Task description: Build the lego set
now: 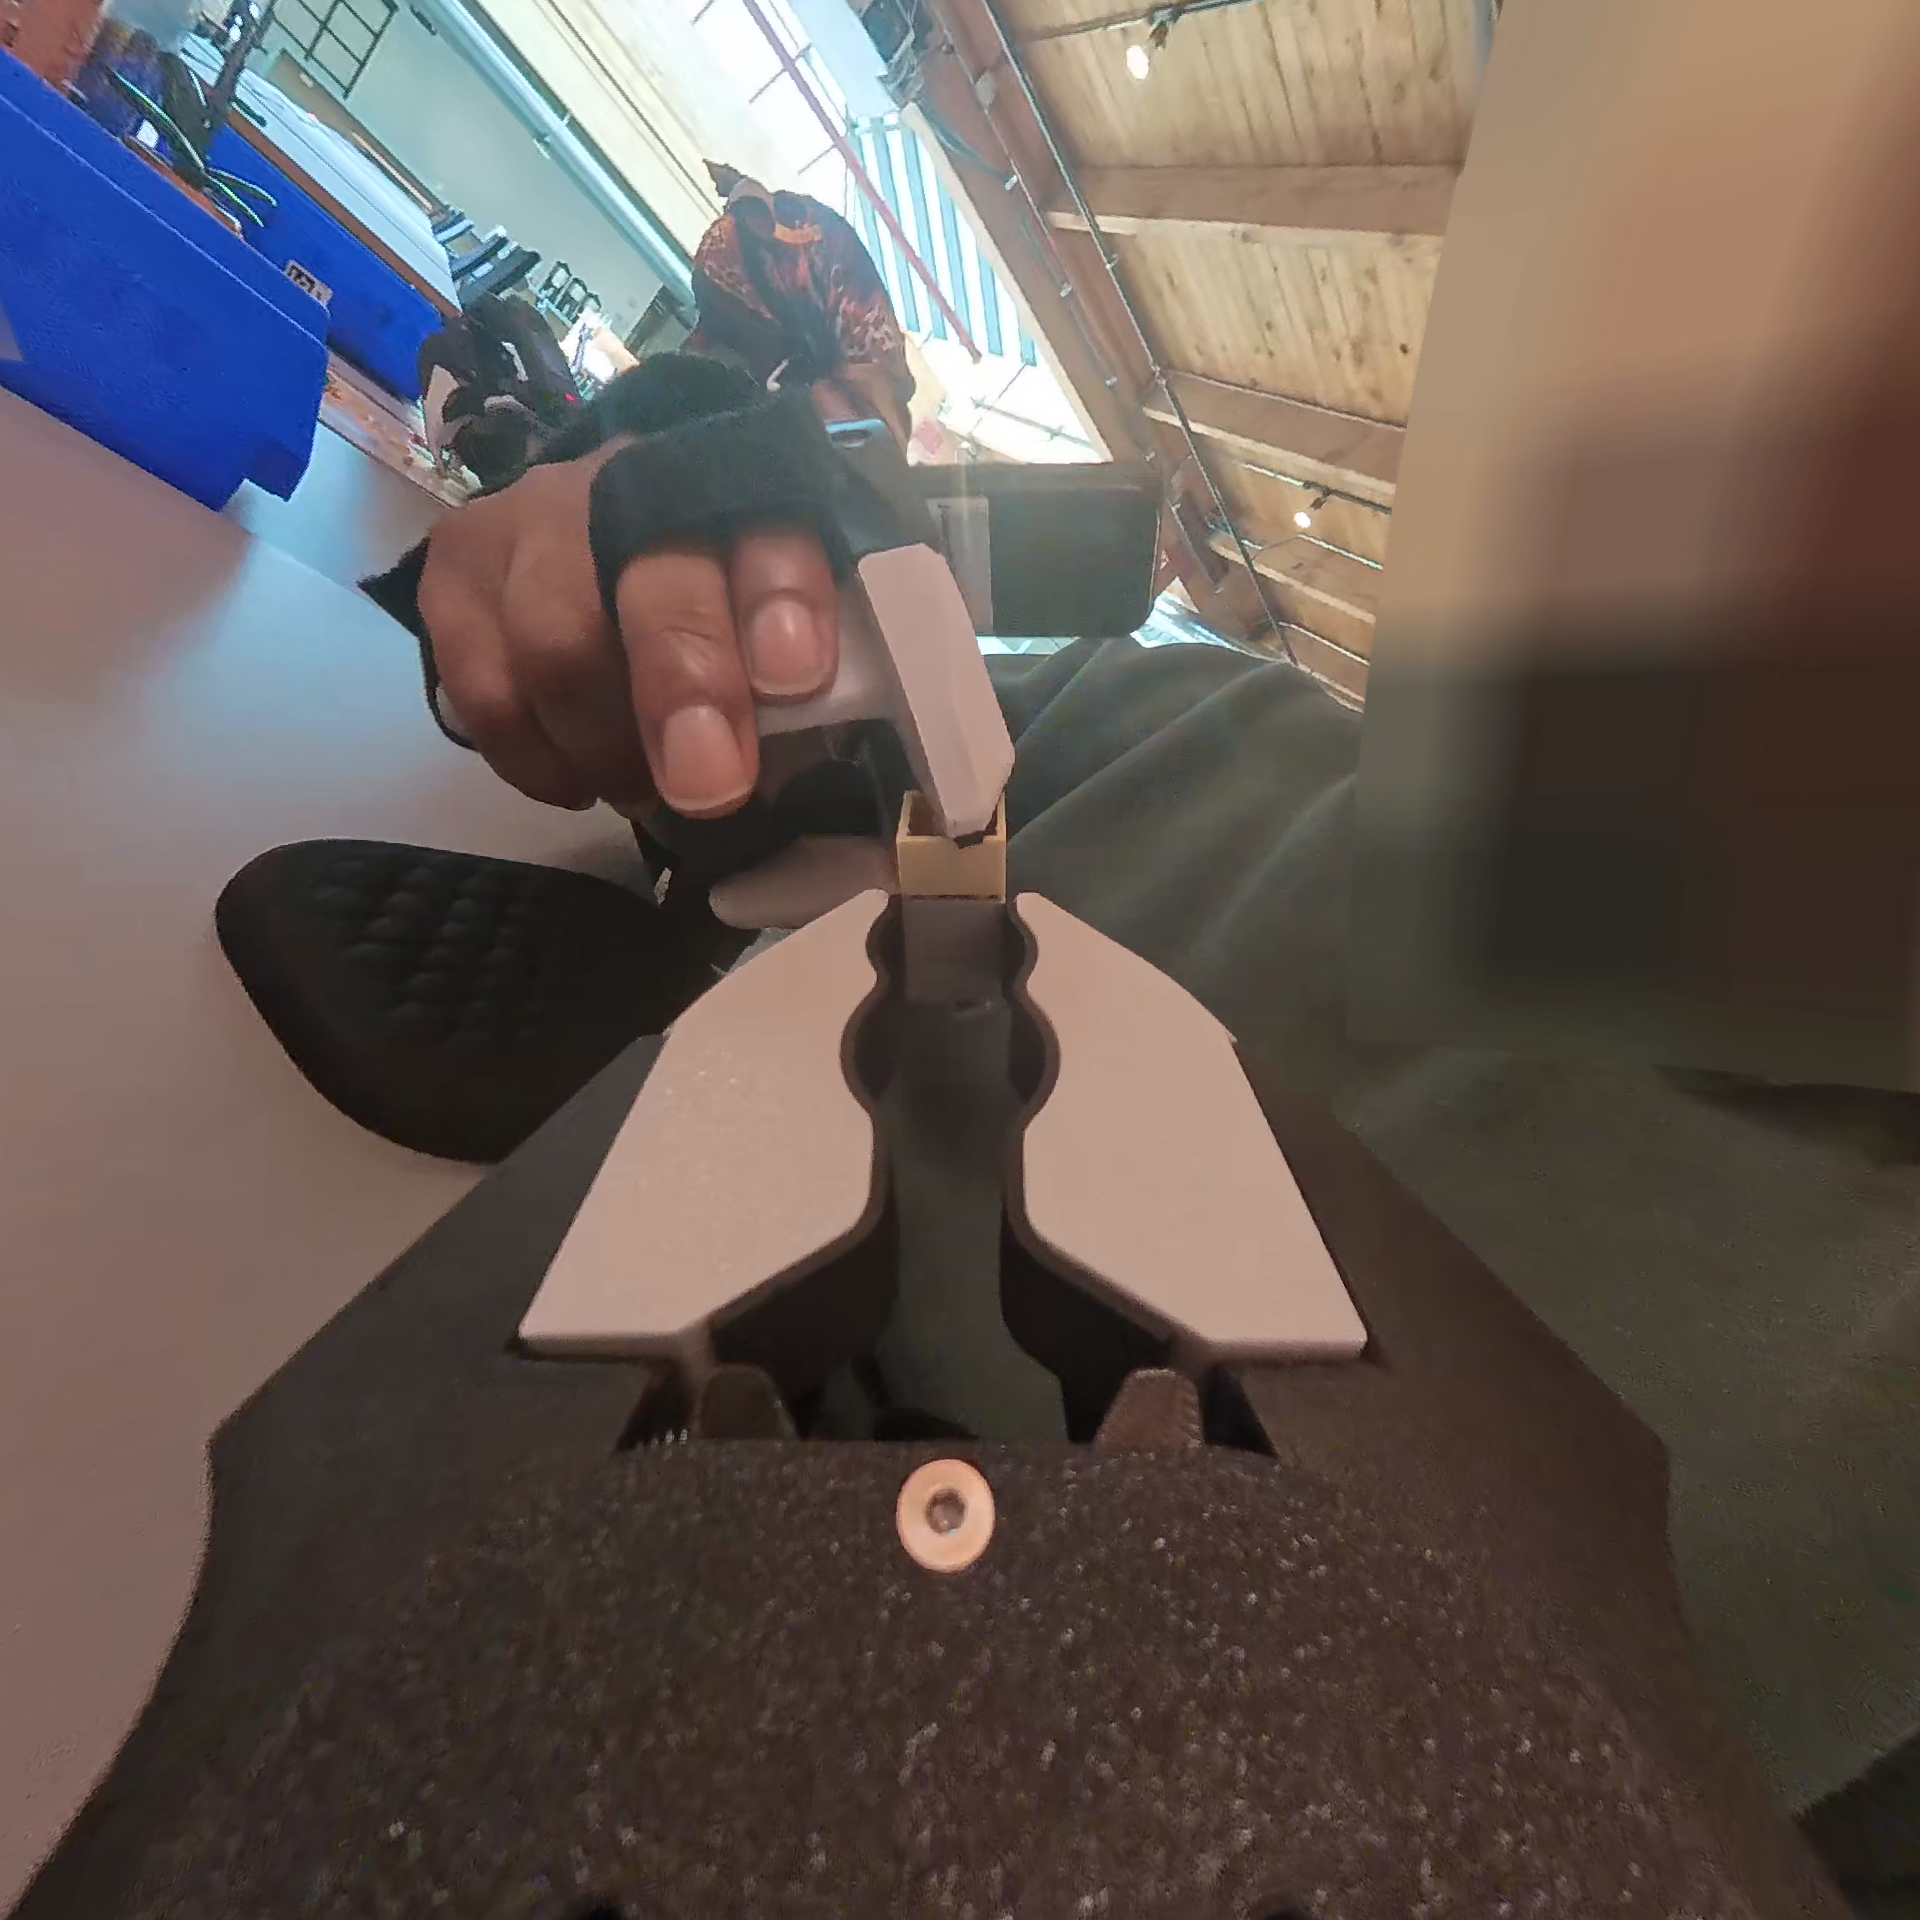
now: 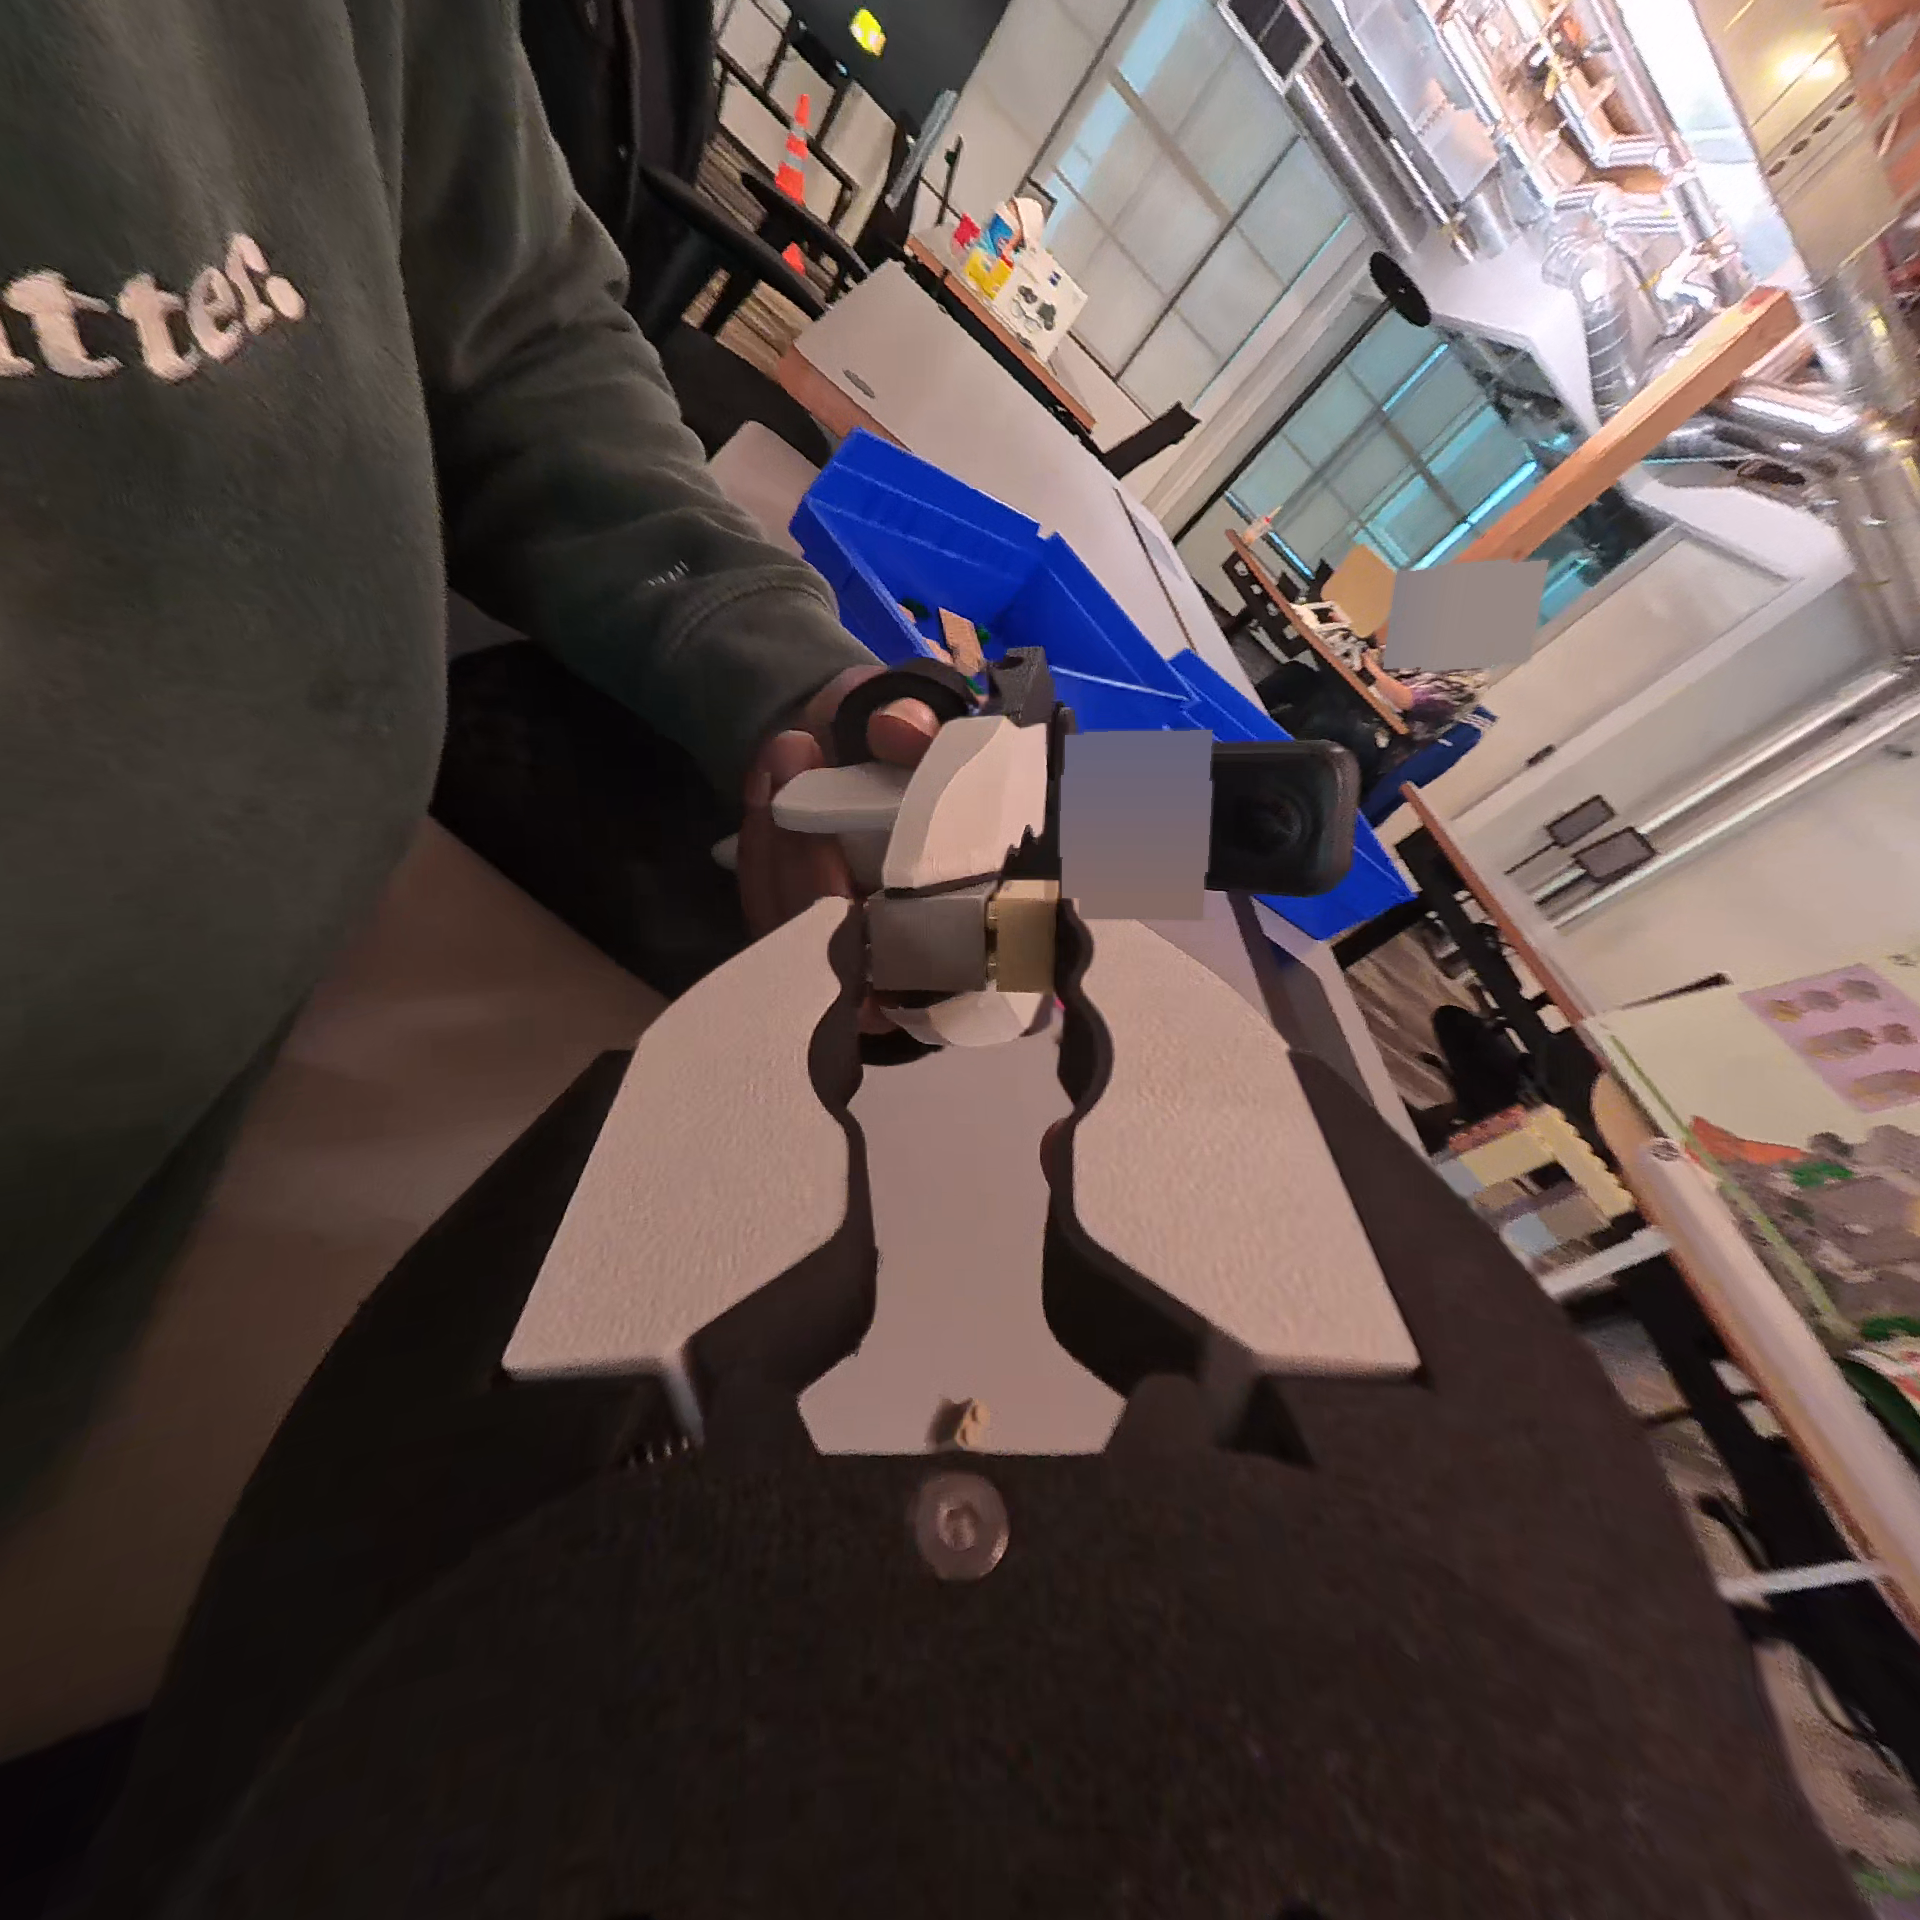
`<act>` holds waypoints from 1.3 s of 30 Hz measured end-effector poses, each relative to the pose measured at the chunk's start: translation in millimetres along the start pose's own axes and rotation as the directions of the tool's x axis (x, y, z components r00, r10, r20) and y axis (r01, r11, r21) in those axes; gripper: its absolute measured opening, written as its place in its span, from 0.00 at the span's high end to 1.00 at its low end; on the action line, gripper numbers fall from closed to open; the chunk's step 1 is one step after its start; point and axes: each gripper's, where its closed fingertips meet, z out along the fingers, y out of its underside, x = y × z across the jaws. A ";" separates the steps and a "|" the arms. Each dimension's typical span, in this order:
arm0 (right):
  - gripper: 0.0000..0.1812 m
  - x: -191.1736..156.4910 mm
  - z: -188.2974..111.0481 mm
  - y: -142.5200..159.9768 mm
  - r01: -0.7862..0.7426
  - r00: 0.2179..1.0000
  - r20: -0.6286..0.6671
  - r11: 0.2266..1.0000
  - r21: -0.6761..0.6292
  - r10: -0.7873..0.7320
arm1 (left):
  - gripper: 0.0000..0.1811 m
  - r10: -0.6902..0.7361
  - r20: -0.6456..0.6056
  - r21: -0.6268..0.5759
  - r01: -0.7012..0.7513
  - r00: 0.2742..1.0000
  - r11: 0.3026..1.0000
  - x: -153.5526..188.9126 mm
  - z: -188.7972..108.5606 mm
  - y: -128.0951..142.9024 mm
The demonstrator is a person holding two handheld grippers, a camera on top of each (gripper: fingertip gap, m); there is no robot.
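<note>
Left wrist view had the left tool (image 1: 951,914) pinched narrow on a grey brick (image 1: 951,951), with a tan brick (image 1: 951,862) on its far end at 12 o'clock. Both were up in the air, off the counter (image 1: 156,779). The right tool (image 2: 961,945) was closed onto the same pair from the other side, one tip on the tan brick's top, probably so the two could be squeezed together. Blue bins (image 2: 935,561) sat at 12 o'clock behind. White lettering showed on the person's green sweatshirt (image 2: 208,520); a printed sheet (image 2: 1829,1039) lay at 3 o'clock.
</note>
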 end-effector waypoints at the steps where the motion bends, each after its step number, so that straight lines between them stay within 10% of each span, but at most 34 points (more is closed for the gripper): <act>1: 0.81 1.7 0.4 0.7 0.015 1.000 -0.022 1.000 -0.012 -0.015 | 0.91 -0.003 0.005 0.010 0.003 1.000 1.000 -0.2 -0.5 -1.6; 39: 0.78 15.5 4.9 26.3 -0.039 0.987 -0.162 0.992 -0.118 0.020 | 0.91 -0.138 0.028 0.169 0.131 0.990 0.977 -14.0 -8.8 -17.2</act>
